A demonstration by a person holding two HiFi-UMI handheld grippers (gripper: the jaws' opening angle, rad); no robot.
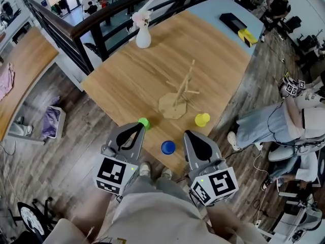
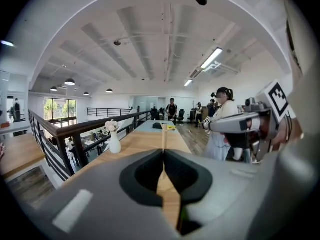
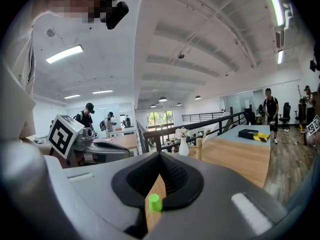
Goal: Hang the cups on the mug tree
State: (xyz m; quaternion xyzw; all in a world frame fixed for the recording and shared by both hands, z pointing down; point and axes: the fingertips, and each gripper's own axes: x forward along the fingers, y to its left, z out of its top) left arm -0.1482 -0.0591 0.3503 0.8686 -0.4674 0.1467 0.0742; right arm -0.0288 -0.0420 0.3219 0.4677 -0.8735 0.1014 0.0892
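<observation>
A wooden mug tree (image 1: pixel 180 98) stands bare on the wooden table (image 1: pixel 127 80). A green cup (image 1: pixel 144 122), a blue cup (image 1: pixel 168 147) and a yellow cup (image 1: pixel 202 119) sit on the table near its front edge. My left gripper (image 1: pixel 138 127) is shut and empty, its tip just beside the green cup. My right gripper (image 1: pixel 189 134) is shut and empty, between the blue and yellow cups. In the left gripper view the left gripper (image 2: pixel 163 152) points at the tree's post (image 2: pixel 163 133). The right gripper view shows the right gripper (image 3: pixel 159 156) and the green cup (image 3: pixel 154 202) low in the slit below its closed tips.
A white vase with flowers (image 1: pixel 143 34) stands at the table's far edge, beside a dark railing (image 1: pixel 91 22). A black box (image 1: pixel 232 20) and a yellow object (image 1: pixel 247 35) lie on the far blue tabletop. A seated person (image 1: pixel 274 121) is right of the table.
</observation>
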